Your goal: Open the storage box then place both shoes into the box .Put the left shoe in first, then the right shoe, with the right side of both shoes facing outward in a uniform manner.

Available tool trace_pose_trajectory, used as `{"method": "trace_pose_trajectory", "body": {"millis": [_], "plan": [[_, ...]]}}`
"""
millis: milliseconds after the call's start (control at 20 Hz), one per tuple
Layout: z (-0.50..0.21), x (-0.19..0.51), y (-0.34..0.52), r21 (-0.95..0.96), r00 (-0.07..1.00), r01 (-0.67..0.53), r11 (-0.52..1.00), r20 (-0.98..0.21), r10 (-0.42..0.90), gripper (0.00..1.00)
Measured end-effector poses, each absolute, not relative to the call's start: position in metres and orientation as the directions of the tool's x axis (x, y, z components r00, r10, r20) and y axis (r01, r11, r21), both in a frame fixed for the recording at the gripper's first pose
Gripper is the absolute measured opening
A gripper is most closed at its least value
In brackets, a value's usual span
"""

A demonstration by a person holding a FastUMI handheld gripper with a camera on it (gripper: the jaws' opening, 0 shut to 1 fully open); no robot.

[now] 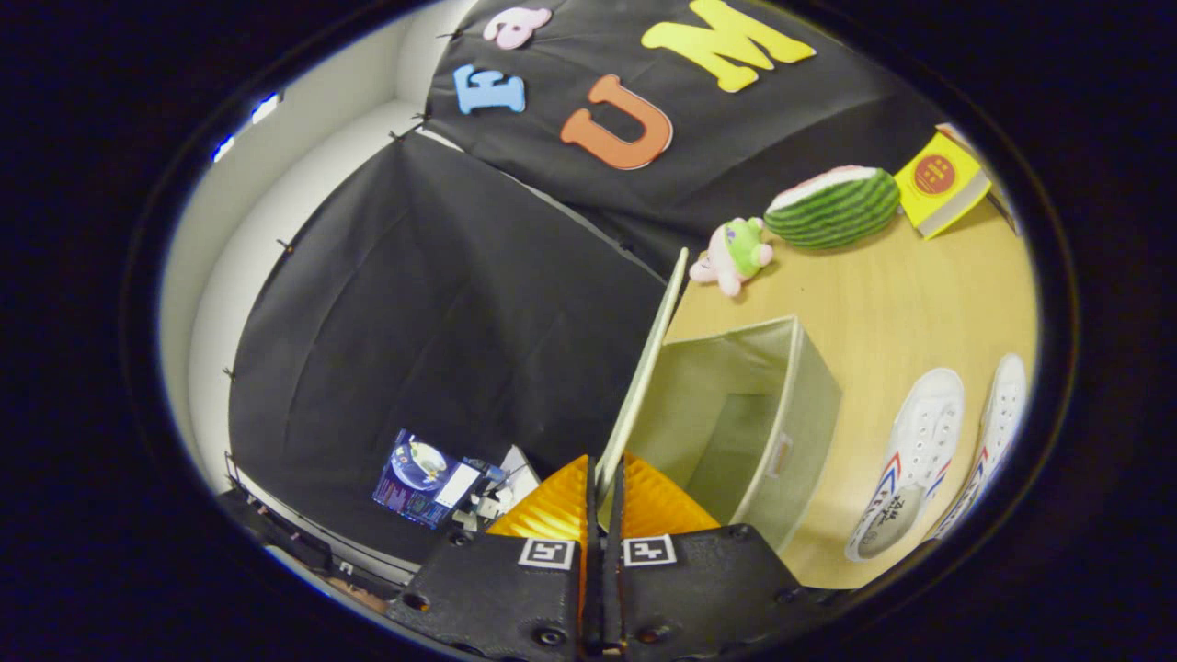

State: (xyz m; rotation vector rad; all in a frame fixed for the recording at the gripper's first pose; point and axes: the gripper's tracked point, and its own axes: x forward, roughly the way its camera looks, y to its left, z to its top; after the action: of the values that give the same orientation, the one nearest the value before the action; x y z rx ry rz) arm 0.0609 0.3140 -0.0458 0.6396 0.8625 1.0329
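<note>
Presently we see tool (602,483) clenched on lid (644,368) of storage box (782,414), lid raised upright; shoes (910,450) wait beside box on surface (883,285). Risk: thin lid slips, falls shut.

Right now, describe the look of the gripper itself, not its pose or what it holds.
The gripper has two fingers with ribbed, ridged faces. Behind them sit two dark, matte, angular housing blocks, one per finger, split by a narrow seam. Each block carries a small square black-and-white marker near its front edge, and round screw heads show along the blocks' lower parts. No cables or sleeve are visible.
</note>
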Motion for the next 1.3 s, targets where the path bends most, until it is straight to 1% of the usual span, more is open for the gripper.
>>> {"method": "trace_pose_trajectory", "body": {"millis": [450,500,550,650,800,850,950,1100,1150,1300], "plan": [[0.006,0.045,0.405,0.702,0.228,-0.577,0.417,-0.351,0.908,0.07],[0.011,0.045,0.413,0.681,0.241,-0.597,0.424,-0.352,0.904,0.13],[0.019,0.046,0.420,0.662,0.259,-0.621,0.421,-0.333,0.907,0.16],[0.037,0.035,0.429,0.631,0.249,-0.675,0.382,-0.293,0.923,0.32],[0.055,0.020,0.441,0.614,0.229,-0.716,0.331,-0.242,0.943,0.54],[0.055,0.017,0.445,0.613,0.222,-0.721,0.324,-0.239,0.945,0.60],[0.046,0.014,0.443,0.601,0.218,-0.726,0.336,-0.263,0.940,0.70],[0.037,0.018,0.433,0.565,0.259,-0.732,0.381,-0.286,0.923,0.76],[0.036,0.024,0.426,0.537,0.293,-0.738,0.408,-0.290,0.911,0.78],[0.033,0.044,0.395,0.390,0.450,-0.747,0.539,-0.302,0.841,0.80]]}}
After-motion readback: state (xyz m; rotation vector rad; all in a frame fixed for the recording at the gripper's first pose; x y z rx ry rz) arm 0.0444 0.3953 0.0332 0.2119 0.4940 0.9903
